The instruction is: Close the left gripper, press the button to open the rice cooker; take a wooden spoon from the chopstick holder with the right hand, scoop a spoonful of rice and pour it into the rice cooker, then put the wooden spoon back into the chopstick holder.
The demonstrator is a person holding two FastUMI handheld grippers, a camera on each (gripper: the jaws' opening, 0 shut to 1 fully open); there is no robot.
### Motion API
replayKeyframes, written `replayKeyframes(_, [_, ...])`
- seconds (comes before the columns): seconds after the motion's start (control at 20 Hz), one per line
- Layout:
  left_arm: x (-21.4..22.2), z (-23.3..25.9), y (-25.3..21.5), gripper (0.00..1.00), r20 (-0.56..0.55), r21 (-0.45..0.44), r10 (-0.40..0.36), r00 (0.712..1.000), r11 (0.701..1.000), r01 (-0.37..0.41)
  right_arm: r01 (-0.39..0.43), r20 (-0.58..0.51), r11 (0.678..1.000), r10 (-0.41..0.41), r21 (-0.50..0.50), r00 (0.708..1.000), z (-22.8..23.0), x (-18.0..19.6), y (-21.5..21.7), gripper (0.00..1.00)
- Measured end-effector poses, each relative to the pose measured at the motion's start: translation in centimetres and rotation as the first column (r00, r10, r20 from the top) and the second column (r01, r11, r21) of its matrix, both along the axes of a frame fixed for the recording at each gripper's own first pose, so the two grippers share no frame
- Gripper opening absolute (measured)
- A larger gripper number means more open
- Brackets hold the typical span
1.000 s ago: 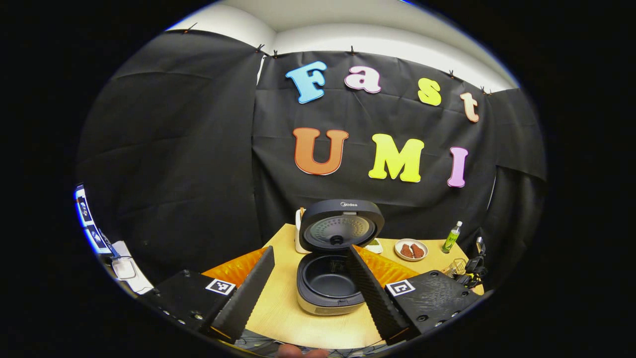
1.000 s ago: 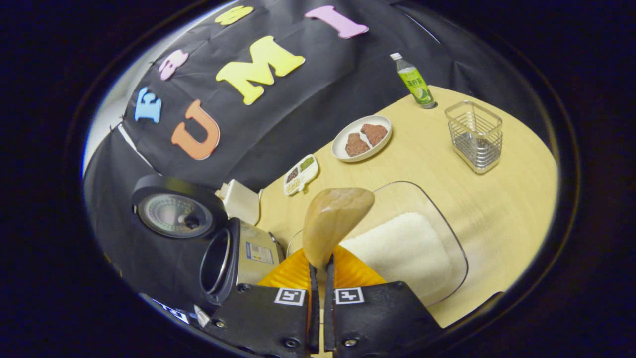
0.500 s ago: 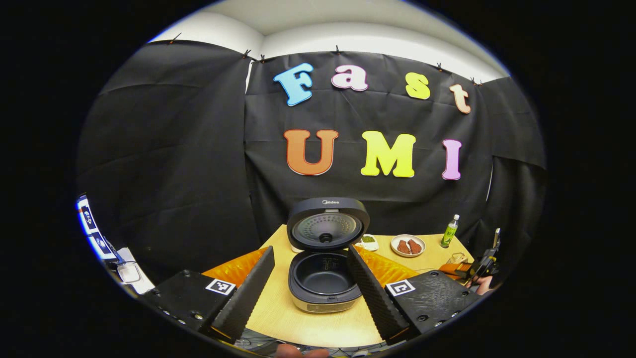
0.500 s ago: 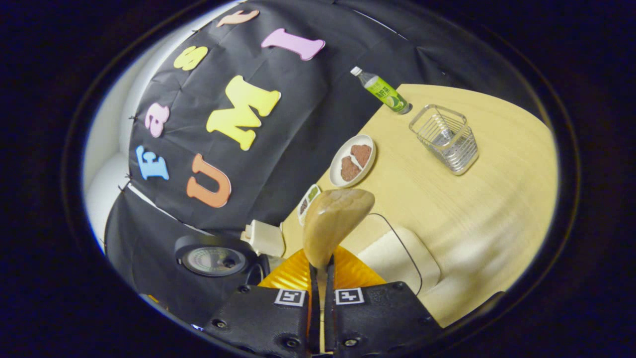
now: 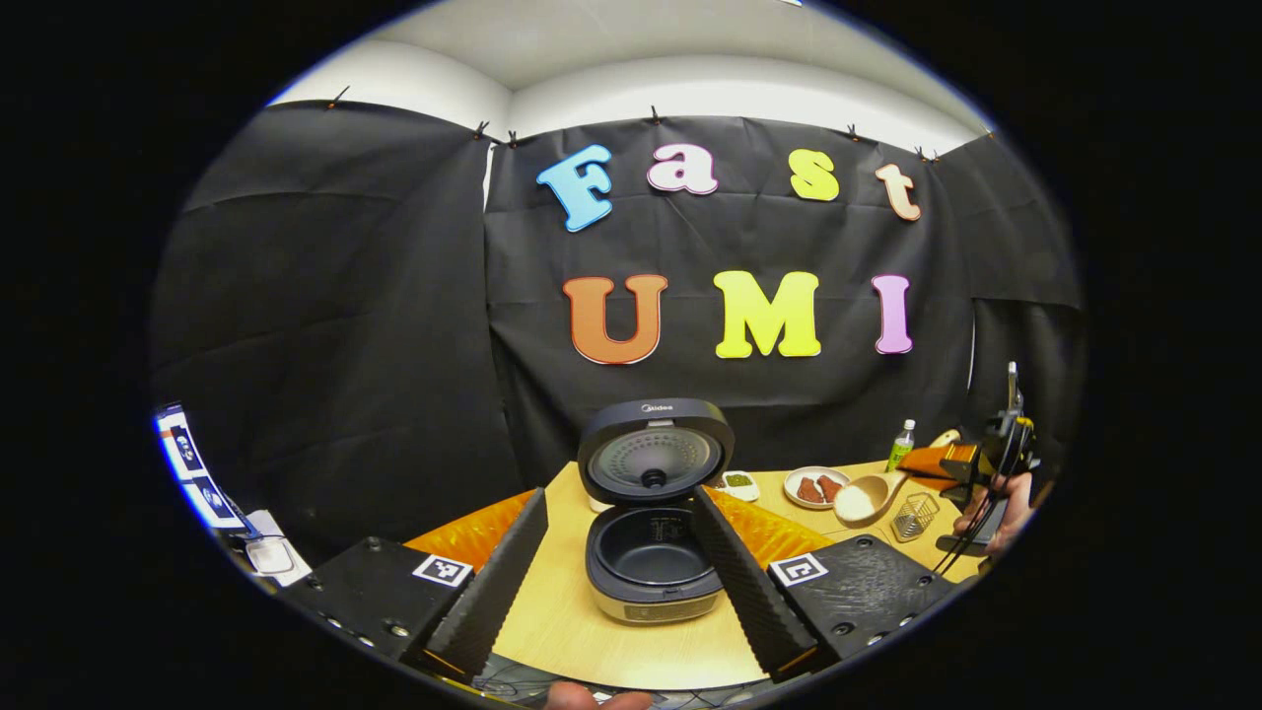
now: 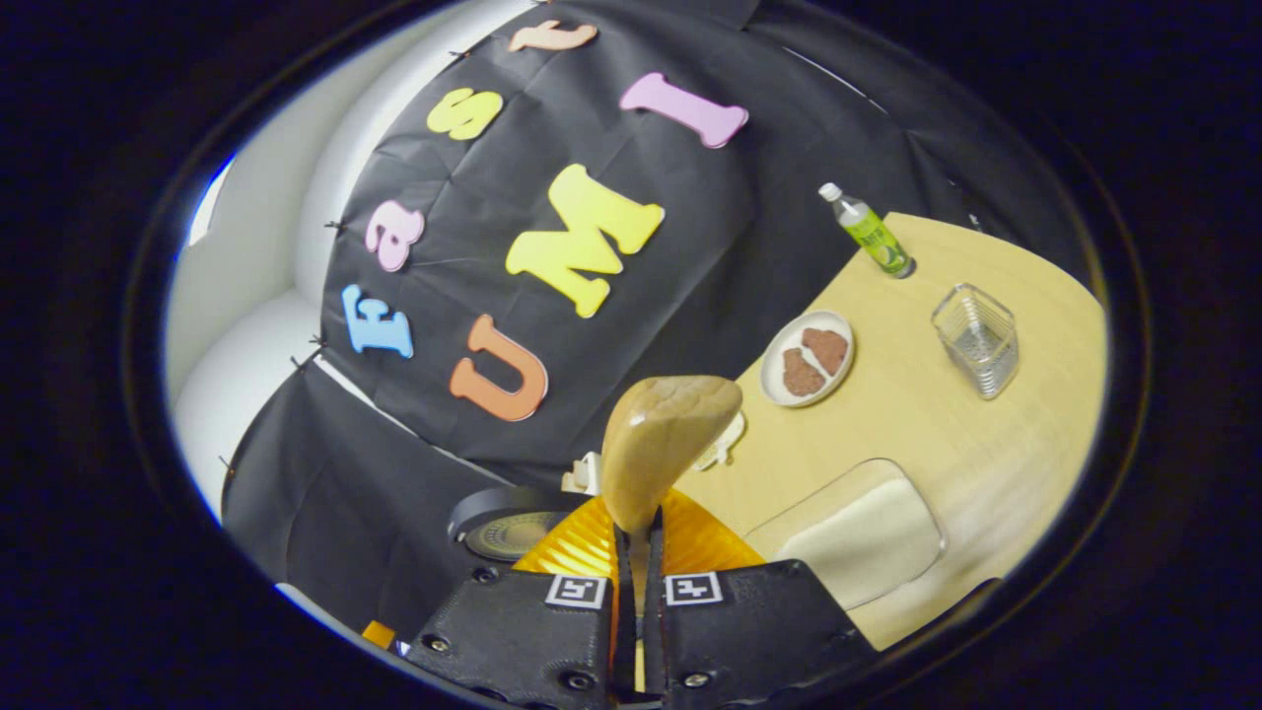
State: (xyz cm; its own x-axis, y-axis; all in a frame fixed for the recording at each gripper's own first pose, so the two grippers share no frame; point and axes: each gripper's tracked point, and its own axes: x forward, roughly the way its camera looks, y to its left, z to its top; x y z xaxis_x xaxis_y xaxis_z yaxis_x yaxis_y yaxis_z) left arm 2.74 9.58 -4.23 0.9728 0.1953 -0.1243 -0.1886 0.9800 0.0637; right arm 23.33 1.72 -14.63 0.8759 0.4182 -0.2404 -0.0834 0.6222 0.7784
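The rice cooker (image 5: 653, 564) stands on the table with its lid (image 5: 656, 454) raised and the dark inner pot bare. My left gripper (image 5: 616, 493) is open in front of it, one finger on each side. My right gripper (image 6: 638, 530) is shut on the handle of the wooden spoon (image 6: 663, 439), whose underside faces the camera. Seen from the left gripper view, the right gripper (image 5: 958, 461) hovers at the right, above the table, and the spoon (image 5: 858, 500) carries white rice. Below it stands the wire chopstick holder (image 5: 915, 515) (image 6: 976, 338). The glass rice dish (image 6: 860, 532) lies under my right gripper.
A plate of brown food (image 6: 806, 358) (image 5: 813, 487), a green bottle (image 6: 873, 230) (image 5: 900, 444) and a small white dish (image 5: 737, 483) sit near the table's back edge. The cooker lid (image 6: 513, 532) shows low left in the right gripper view. A hand (image 5: 996, 498) holds the right gripper.
My right gripper has risen and tilted away from the rice dish with the spoon, which now shows loaded with rice at the right. The left gripper has barely shifted.
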Motion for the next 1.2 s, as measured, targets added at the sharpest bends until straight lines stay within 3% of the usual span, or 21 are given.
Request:
replayKeyframes(0.25, [-2.1,-0.1,2.9,0.96,0.011,-0.021,0.047,0.999,0.999,-0.047,-0.1,0.036,0.992,0.103,-0.075,0.994,2.1,1.9,9.1,0.08])
replayKeyframes(0.5, [-3.9,-1.3,5.5,0.96,0.001,-0.039,0.09,0.996,0.995,-0.09,-0.179,0.02,0.966,0.186,-0.189,0.982,0.5,4.1,15.5,0.08])
replayKeyframes(0.75, [-4.6,-1.9,8.0,0.96,0.0,-0.06,0.131,0.991,0.99,-0.131,-0.19,0.046,0.916,0.221,-0.354,0.974,-0.7,5.3,19.2,0.08])
replayKeyframes(1.2, [-5.1,-2.9,10.7,0.96,-0.015,-0.074,0.166,0.986,0.983,-0.167,-0.189,0.024,0.884,0.22,-0.427,0.975,-2.4,6.6,21.5,0.08])
